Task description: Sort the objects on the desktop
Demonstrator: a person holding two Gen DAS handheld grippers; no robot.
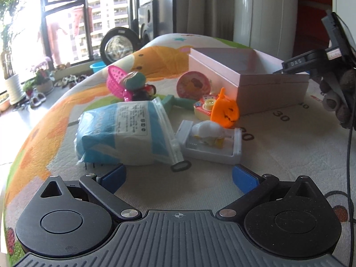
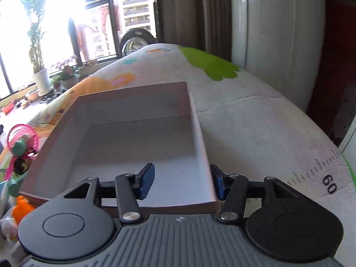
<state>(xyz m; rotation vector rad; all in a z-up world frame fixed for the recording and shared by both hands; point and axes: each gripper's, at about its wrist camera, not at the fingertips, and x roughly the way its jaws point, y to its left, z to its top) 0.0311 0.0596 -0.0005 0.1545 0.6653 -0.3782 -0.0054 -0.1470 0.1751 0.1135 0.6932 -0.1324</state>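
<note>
My left gripper is open and empty, low over the mat, just short of a blue-and-white zip bag and a grey tray holding a white toy. An orange pumpkin toy, a small toy camera, a pink basket and a round pink case lie behind. The pink box stands at the right. My right gripper is open and empty over the box's near right corner; one finger is inside the empty box, one outside its right wall.
Everything rests on a patterned play mat printed with ruler numbers. The right gripper's body and the gloved hand show at the right of the left wrist view. Windows, plant pots and curtains stand behind.
</note>
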